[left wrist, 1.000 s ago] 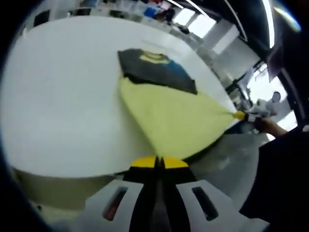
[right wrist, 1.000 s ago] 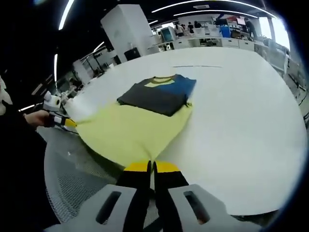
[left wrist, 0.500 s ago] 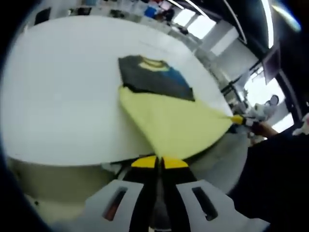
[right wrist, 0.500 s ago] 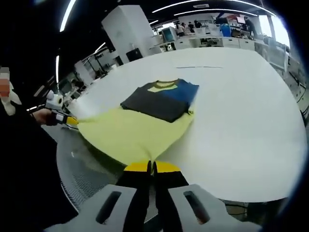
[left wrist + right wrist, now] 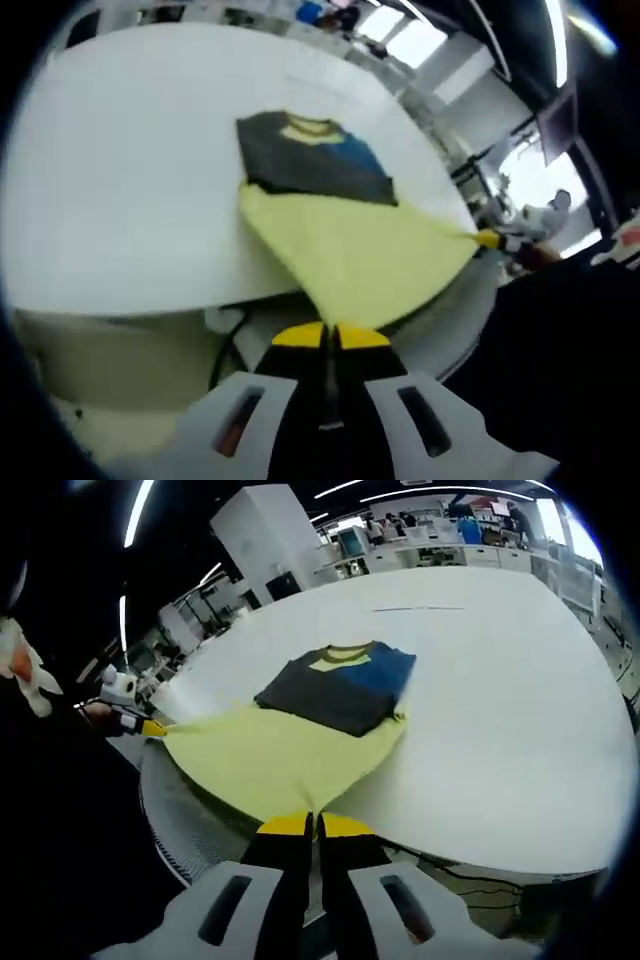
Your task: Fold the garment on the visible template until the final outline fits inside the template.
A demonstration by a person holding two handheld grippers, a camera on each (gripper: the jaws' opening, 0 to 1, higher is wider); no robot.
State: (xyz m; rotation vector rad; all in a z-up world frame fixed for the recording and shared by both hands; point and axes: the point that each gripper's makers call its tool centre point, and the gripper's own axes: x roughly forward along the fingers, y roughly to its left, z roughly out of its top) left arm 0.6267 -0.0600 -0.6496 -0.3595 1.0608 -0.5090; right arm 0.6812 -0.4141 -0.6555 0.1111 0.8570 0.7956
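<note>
2 yellow-tipped jaws of the left gripper were seen pressed together in the left gripper view, clamped on the near corner of the garment. So that corner was held up off the table edge, with the yellow lower half stretched taut out past the white table. The dark grey and blue top part, with its yellow collar, was left lying flat on the tabletop further back. Off to the right in that view, the other corner of the yellow hem was pinched by the right gripper, with a hand just behind it.

Over in the right gripper view, the right gripper was shown with both jaws closed tight on its corner of the garment as well. Same picture really: yellow cloth pulled out over the table rim, dark top half resting on the surface. The left gripper was spotted at the far left, gripping the opposite hem corner. No template outline could be made out on the table.
</note>
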